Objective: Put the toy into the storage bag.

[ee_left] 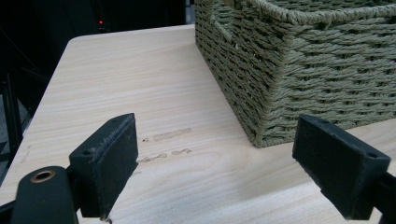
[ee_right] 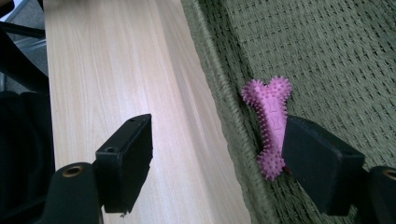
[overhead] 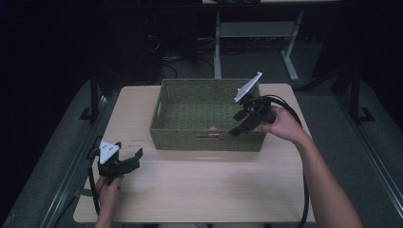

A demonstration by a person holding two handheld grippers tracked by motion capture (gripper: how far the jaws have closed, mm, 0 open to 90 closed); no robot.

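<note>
Both grippers stand with jaws apart. Right gripper (overhead: 236,124) straddles the basket (overhead: 164,102) near wall beside the pink bone toy (ee_right: 271,126); left gripper (overhead: 129,156) idles. Next, probably: reposition around toy, clamp.

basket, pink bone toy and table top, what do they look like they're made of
Basket: woven cord or paper rope, matte olive green; twisted strands show along rim and walls. Pink bone toy: likely soft rubber or silicone, matte, covered in small moulded nubs. Table top: pale wood or wood-look laminate, smooth with printed-looking grain; which one cannot be told.
</note>
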